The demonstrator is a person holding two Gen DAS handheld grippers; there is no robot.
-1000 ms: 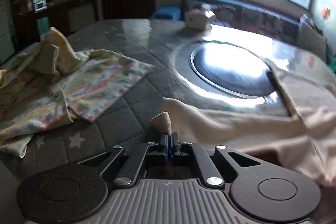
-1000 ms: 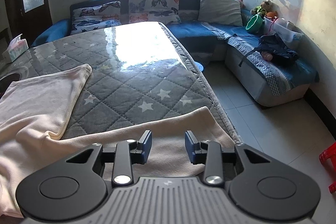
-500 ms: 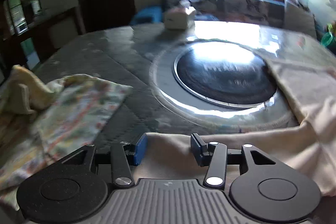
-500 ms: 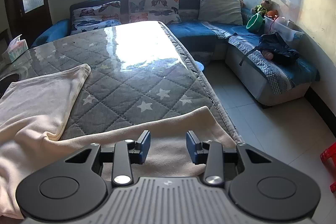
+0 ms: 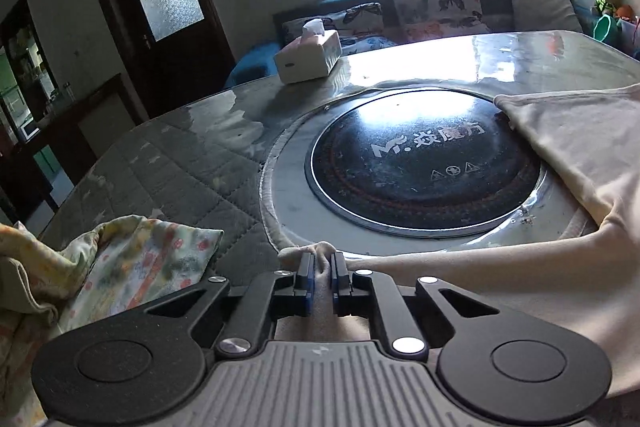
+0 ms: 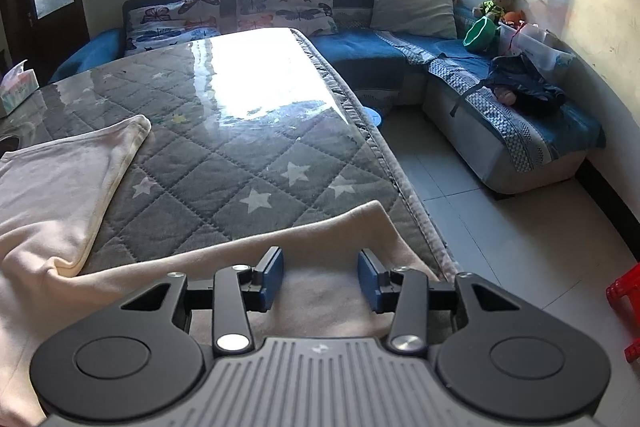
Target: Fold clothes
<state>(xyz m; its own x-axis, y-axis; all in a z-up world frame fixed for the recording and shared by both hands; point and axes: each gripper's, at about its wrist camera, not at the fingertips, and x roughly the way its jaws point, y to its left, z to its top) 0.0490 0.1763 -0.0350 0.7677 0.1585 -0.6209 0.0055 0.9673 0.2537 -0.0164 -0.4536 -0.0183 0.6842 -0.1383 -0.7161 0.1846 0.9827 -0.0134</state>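
Observation:
A cream garment (image 5: 500, 267) lies spread on the quilted grey table. My left gripper (image 5: 320, 269) is shut on a bunched corner of it, near the rim of the round black hotplate (image 5: 424, 163). The same cream garment (image 6: 48, 195) shows in the right wrist view, with one edge strip running under my right gripper (image 6: 320, 269). The right gripper is open, its blue pads hovering just above that strip near the table's right edge. A floral yellow garment (image 5: 120, 267) lies crumpled at the left.
A tissue box (image 5: 308, 57) stands beyond the hotplate. A blue sofa with butterfly cushions (image 6: 280, 3) runs behind and right of the table. The table's right edge (image 6: 400, 179) drops to tiled floor. A red stool (image 6: 624, 299) is at the far right.
My left gripper let go of the cloth tip, opened, swung right toward the hotplate, and has now shut on the cream garment's corner. The right gripper has stayed open and barely moved.

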